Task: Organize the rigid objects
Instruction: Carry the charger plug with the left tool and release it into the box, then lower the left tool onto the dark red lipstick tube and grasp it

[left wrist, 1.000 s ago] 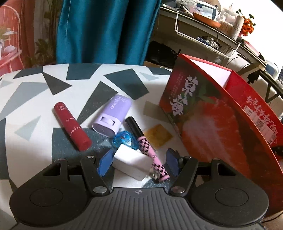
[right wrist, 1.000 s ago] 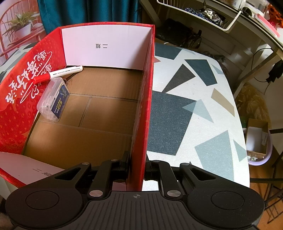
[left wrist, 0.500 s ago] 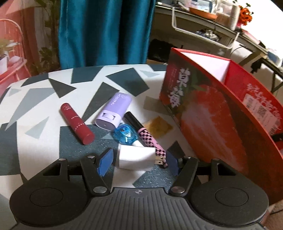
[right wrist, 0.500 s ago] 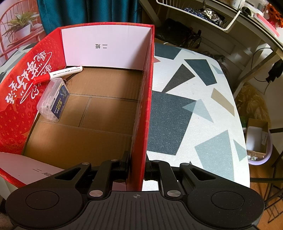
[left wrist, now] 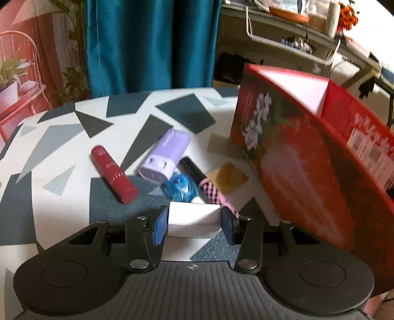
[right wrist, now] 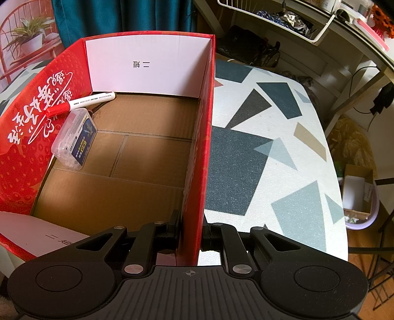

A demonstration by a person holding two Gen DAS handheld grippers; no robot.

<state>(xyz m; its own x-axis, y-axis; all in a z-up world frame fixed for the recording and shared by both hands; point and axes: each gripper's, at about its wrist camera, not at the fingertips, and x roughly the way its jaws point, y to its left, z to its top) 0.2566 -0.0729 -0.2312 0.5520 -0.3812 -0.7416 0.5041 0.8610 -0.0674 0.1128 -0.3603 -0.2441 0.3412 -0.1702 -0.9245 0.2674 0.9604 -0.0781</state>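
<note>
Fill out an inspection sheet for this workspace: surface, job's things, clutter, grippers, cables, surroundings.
Surface: round table with a grey, black and white shard pattern.
Job's things: white block; red tube, lilac case, blue trinket and pink checked tube loose on the table; red box holding a marker and a clear case.
Clutter: nothing seen.
Grippers: left gripper jaws have just been closing, pads on the white block; right gripper clamped on the box wall.
Cables: a cord by the shelving.
Surroundings: teal curtain, wire shelf.
</note>
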